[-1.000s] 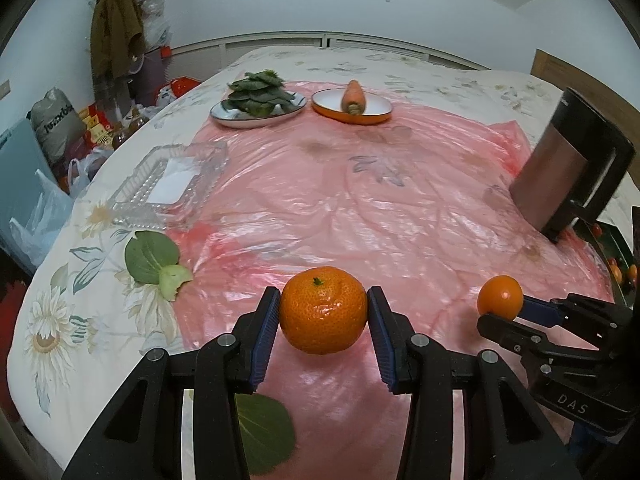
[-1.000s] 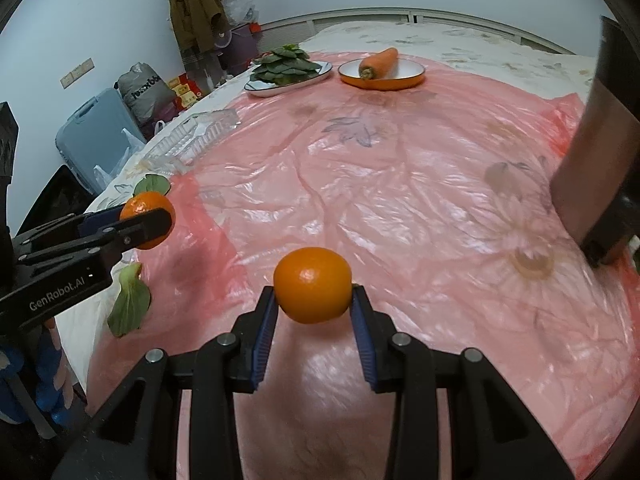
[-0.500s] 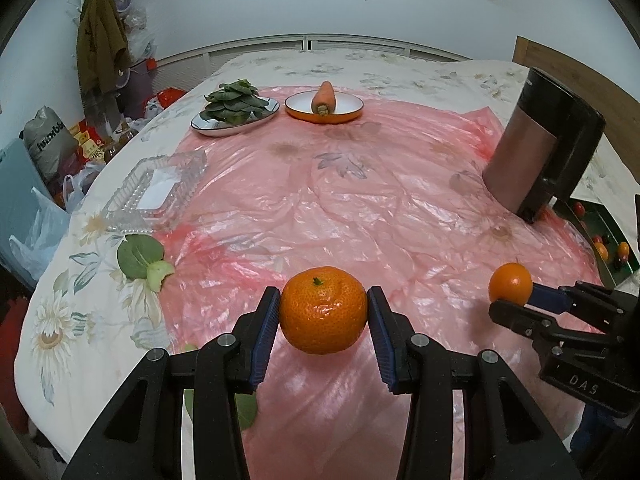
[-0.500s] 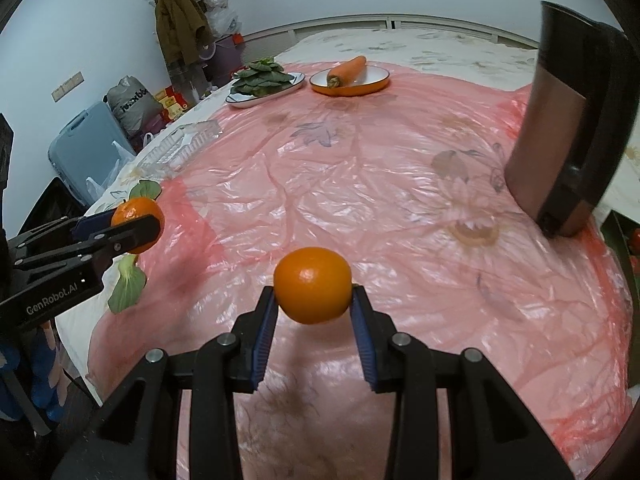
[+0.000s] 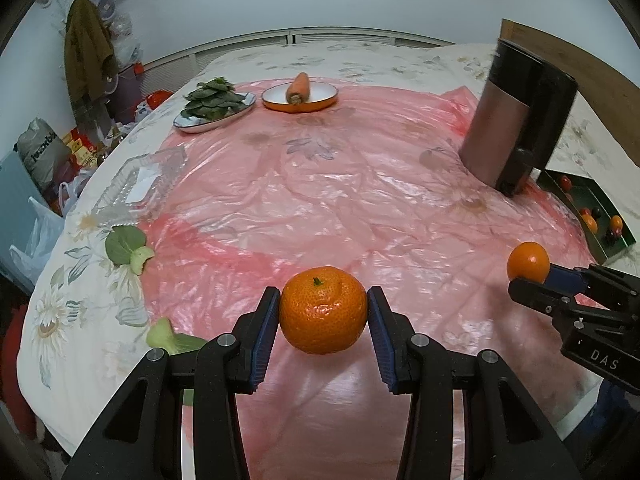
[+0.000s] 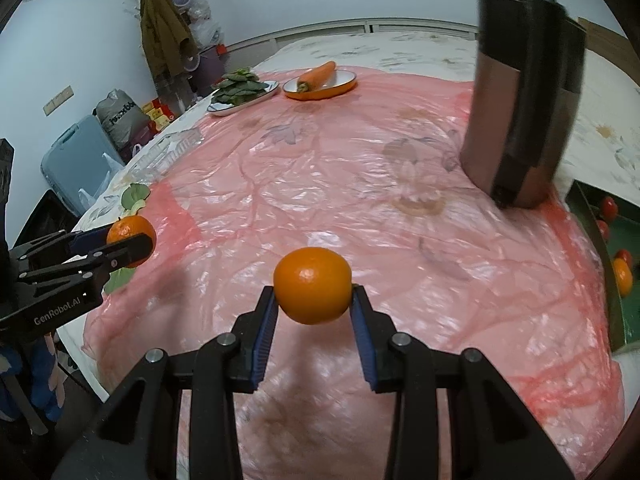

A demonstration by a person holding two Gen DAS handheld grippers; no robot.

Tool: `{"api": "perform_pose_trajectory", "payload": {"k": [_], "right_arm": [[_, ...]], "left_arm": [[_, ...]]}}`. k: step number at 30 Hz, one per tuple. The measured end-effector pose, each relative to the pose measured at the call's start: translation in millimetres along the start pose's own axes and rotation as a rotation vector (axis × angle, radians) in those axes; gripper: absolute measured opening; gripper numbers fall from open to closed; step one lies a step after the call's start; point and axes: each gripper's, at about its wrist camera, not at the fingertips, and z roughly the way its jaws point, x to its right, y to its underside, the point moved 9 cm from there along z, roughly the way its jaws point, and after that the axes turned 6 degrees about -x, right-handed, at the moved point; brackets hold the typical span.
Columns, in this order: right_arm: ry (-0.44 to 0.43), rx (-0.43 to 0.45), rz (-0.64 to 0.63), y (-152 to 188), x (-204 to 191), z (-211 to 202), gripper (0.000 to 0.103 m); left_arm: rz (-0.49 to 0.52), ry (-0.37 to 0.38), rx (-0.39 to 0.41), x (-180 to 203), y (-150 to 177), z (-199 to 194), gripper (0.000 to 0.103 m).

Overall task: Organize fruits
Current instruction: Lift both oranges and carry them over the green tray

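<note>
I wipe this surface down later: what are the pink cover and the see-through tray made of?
The pink cover looks like thin plastic film: glossy, wrinkled, the floral cloth showing through. The see-through tray seems clear ribbed plastic, possibly glass.

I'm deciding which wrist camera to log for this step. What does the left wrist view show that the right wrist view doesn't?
Only the left wrist view: the stem end of the tangerine in the left gripper, and a bok choy piece beside its fingers.
Only the right wrist view: a blue suitcase on the floor.
Both: the other gripper holding its fruit, the right gripper with its smooth orange, the carrot plate, greens plate, dark jug, and clear tray.
</note>
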Motion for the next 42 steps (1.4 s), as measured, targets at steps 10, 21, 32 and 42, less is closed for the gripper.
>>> {"api": "perform_pose_trajectory", "payload": {"k": [10, 21, 32, 42], "right_arm": [[0.022, 0.030, 0.063, 18.3, 39.2, -27.0, 0.057], [0.056, 0.069, 0.137, 34.2, 83.9, -52.6, 0.057], [0.082, 0.113, 0.215, 44.0, 124.6, -74.5, 0.057], [0.126, 0.143, 0.268, 49.3, 167.1, -87.1, 0.057]], "left_arm": [[0.070, 0.016, -0.007, 49.2, -0.2, -4.3, 0.039], [0.124, 0.041, -0.020, 96.9, -2.4, -4.9, 0.039], [0.177, 0.079, -0.044, 142.8, -6.6, 0.4, 0.039], [0.242, 0.114, -0.049, 188.7, -20.3, 7.8, 0.039]]}}
